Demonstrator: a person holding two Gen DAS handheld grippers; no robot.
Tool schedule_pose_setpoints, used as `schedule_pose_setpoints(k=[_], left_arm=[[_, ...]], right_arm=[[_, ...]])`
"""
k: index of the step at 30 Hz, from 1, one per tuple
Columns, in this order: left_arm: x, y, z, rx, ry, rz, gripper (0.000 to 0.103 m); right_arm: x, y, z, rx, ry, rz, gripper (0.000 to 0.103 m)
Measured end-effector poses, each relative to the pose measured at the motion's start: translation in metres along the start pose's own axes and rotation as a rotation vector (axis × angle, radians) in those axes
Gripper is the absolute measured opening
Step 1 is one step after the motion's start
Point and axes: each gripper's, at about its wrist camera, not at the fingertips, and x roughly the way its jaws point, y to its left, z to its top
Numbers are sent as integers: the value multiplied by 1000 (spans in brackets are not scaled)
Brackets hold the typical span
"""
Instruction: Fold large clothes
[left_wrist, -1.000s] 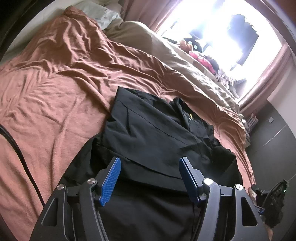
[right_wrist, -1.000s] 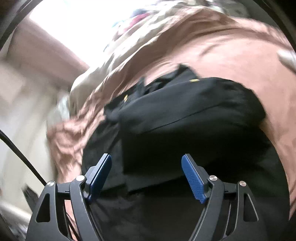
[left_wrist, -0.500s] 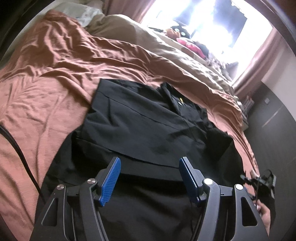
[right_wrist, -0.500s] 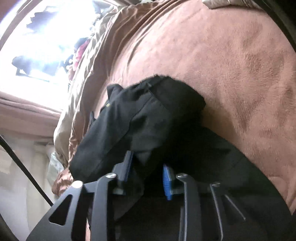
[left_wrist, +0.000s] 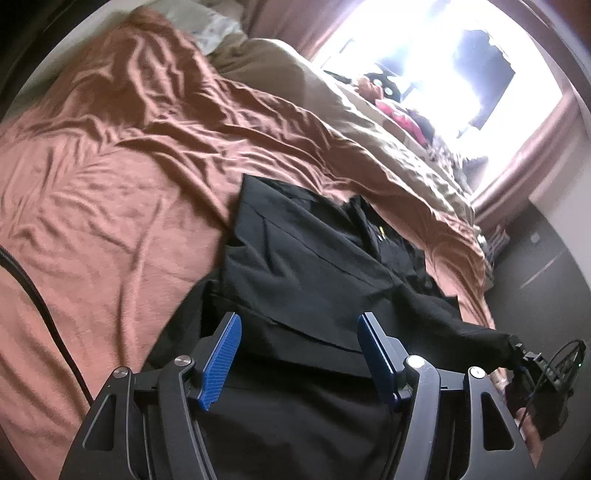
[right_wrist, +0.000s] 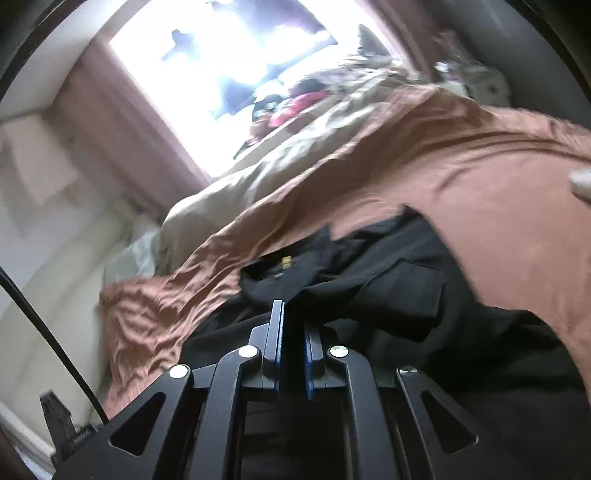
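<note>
Bed (left_wrist: 110, 206) w/ rust-brown sheet is carrying everything; sheet is lying wrinkled, a beige duvet (left_wrist: 369, 122) is bunching along the far side under the bright window. Black garment (left_wrist: 314, 280) is lying mid-bed, nr the near edge, approx. flat but in overlapping layers: a panel w/ a straight seam is sitting over the body, collar area w/ a small yellow tag (right_wrist: 286, 261) is showing at the far end. Judging from that, folding is partly under way, not finished; outline is still irregular, one corner is being drawn out toward the right side of the left-wrist view. Left to do, prob.: bring that drawn-out part across, square the edges, fold down to a compact stack. Left tool (left_wrist: 297, 354) is hanging over the near part of the garment w/ its blue pads standing wide, nothing between them, not touching cloth as far as I can tell. Right tool (right_wrist: 291, 343) is pinching narrow on a fold of the black cloth, pads nearly together; the left-wrist view is showing the same tool at far right w/ the cloth stretching taut to it. Right-wrist view is blurring, so exactly which edge is caught (sleeve or hem) I cannot tell. Containers: none showing in either view, so no contents to log. Small clutter by the window is too washed out to ID.
</note>
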Motion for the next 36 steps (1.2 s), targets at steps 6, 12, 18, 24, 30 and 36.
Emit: schedule_pose_setpoints(k=[6, 12, 18, 24, 30, 36], left_arm=[[-12, 21, 9, -82, -25, -31, 67], [-29, 51, 16, -198, -68, -52, 67], [-35, 70, 16, -271, -80, -61, 67], [-43, 78, 18, -288, -107, -24, 67], [-39, 78, 17, -291, -96, -29, 67], [-34, 71, 17, -261, -81, -22, 67]], right_arm=[[16, 62, -25, -156, 84, 70, 6], [58, 111, -51, -291, 200, 151, 6], [115, 138, -73, -379, 375, 133, 6], [142, 135, -81, -355, 481, 154, 15], [137, 133, -78, -346, 530, 239, 80], [106, 87, -59, -261, 491, 182, 80]])
